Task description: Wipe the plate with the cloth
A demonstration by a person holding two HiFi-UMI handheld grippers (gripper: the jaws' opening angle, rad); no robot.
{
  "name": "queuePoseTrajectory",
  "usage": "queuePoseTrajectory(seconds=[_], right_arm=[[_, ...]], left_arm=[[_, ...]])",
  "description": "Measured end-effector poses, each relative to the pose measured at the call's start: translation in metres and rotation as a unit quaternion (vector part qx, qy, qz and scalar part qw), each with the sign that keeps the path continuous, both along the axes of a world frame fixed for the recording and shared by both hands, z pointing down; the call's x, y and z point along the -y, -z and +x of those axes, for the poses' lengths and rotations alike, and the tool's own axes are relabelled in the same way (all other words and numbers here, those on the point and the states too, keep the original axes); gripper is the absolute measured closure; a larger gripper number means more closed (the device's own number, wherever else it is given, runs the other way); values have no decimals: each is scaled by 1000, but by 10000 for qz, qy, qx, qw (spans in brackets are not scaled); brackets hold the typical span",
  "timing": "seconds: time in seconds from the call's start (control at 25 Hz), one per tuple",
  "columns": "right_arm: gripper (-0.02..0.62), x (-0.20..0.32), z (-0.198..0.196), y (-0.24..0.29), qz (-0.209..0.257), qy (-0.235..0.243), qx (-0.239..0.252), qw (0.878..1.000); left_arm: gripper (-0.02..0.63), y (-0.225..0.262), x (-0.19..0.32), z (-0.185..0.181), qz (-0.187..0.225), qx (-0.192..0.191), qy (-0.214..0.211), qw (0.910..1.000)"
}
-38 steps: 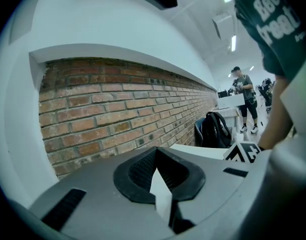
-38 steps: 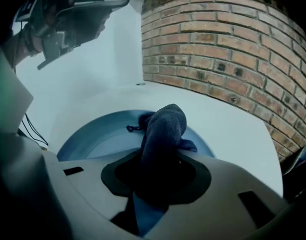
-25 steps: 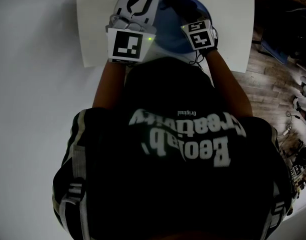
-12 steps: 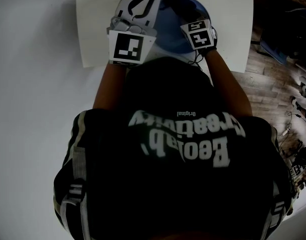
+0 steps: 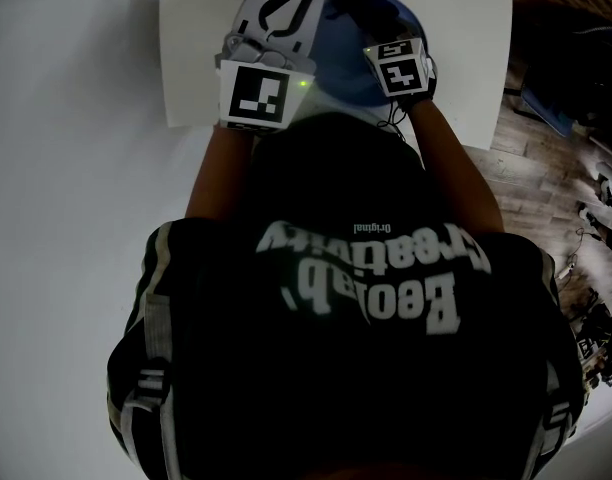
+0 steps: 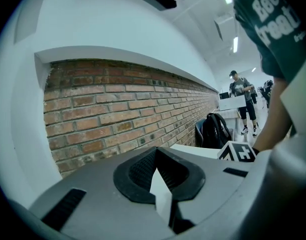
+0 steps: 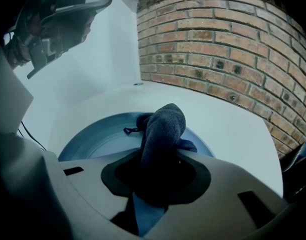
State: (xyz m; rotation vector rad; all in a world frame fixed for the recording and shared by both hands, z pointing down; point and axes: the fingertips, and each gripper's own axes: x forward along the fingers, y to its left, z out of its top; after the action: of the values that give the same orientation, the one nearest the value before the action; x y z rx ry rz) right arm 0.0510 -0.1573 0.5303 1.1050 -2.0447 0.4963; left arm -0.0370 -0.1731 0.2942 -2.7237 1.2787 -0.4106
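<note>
Tabletop (image 7: 233, 129) rings plate (image 7: 100, 140); hand-held gripper (image 7: 159, 176) clamps cloth (image 7: 163, 126).

Upside-down "Original" and "Creativity" on the person's black shirt (image 5: 356, 368)

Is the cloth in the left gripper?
No, the right gripper view shows the cloth clamped in the right gripper, with the blue plate beyond it.

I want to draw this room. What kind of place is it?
Probably an office or lab workroom: brick wall, long ceiling lights, and a person standing by white desks far back.
</note>
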Motion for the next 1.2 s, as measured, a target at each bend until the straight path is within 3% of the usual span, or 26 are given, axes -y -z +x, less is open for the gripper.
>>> queuePoseTrajectory(seconds=[0.16, 0.36, 0.72, 1.2], right_arm=[[485, 5, -2, -12, -46, 118, 44, 9999], [485, -5, -31, -11, -61, 489, 70, 9988], [485, -39, -56, -3, -306, 1459, 262, 9885], [488, -105, -48, -2, -1138, 2175, 501, 9681]], left_arm=[[604, -14, -3, 3, -10, -8, 74, 10000], [604, -14, -14, -14, 2, 11, 226, 9997], [604, -6, -26, -4, 39, 7, 213, 9998], [604, -7, -35, 26, 78, 24, 11, 10000]])
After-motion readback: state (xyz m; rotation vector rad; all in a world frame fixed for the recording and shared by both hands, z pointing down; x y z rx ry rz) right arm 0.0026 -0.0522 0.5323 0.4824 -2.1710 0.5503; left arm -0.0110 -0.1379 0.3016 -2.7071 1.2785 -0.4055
